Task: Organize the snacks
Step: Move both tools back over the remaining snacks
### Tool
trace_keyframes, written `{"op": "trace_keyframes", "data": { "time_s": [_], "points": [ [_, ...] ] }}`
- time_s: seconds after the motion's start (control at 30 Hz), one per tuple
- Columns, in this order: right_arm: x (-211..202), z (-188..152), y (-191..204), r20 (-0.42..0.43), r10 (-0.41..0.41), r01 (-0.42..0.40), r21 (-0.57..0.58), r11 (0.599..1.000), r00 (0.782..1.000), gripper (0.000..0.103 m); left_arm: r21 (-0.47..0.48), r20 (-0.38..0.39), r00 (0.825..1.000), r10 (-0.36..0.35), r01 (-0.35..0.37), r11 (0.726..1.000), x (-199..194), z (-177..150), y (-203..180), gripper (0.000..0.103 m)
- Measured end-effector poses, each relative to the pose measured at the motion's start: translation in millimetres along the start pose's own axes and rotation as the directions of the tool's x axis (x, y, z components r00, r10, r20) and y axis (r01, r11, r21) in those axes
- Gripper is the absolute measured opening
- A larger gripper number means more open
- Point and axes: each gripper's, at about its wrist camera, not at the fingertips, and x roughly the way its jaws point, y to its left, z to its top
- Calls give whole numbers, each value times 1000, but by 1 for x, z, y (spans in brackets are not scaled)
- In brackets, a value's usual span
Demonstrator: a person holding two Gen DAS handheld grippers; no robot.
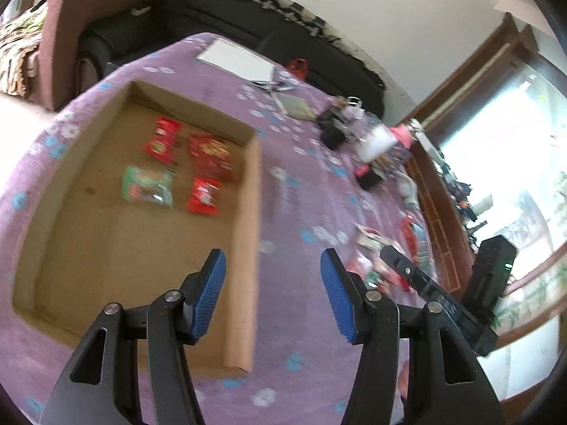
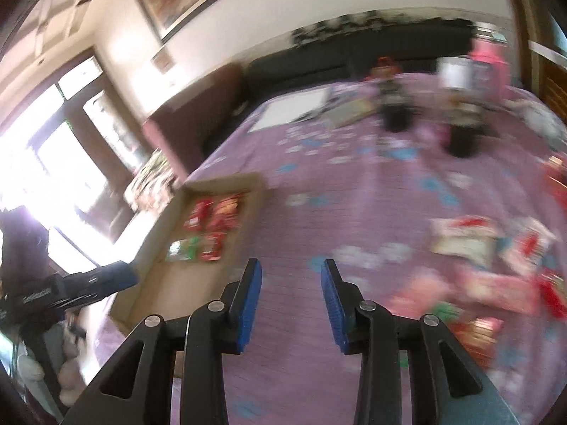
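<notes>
Snacks already sit in your cardboard box [image 1: 244, 212]: four packets grouped toward its far right corner, a red packet [image 1: 162, 139] at the back left, a larger red packet [image 1: 211, 156] just beside it, a green packet [image 1: 148, 185] in front, and a small red packet [image 1: 203, 196] next to the green one. The box rests on the purple flowered tablecloth [image 1: 294, 318], and its right wall stands just ahead of your left gripper [image 1: 273, 297], whose blue-padded jaws are spread wide with nothing between them. Your right gripper [image 2: 291, 304] is likewise released and carrying nothing, poised above bare cloth to the right of the box. More loose snack packets [image 2: 464, 241] lie scattered on the cloth to the right of that gripper, too blurred to sort by kind. Toward the far end of the table you have a white sheet [image 1: 235, 58] lying flat, and a cluster of dark containers [image 1: 335, 131] and bottles well apart from the box. A black sofa [image 1: 226, 10] runs behind the table.
</notes>
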Motion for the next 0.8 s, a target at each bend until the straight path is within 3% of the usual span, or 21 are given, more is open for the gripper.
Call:
{"op": "trace_keyframes", "data": {
  "time_s": [0.1, 0.3, 0.57, 0.8],
  "points": [
    [-26, -6, -50, 36, -68, 65, 83, 994, 997, 39, -1, 0, 999, -42, 42, 999, 3, -14, -17, 66],
    [-48, -26, -120, 33, -141, 130, 219, 967, 989, 39, 43, -62, 997, -47, 50, 998, 31, -36, -45, 66],
    [-16, -39, -136, -31, -135, 138, 207, 969, 990, 39, 83, -89, 996, 7, 0, 997, 43, -46, -56, 66],
    [-4, -44, -116, -115, -3, 16, 113, 993, 993, 39, 93, -88, 995, 37, -29, 995, 49, -45, -57, 66]
  ]
}}
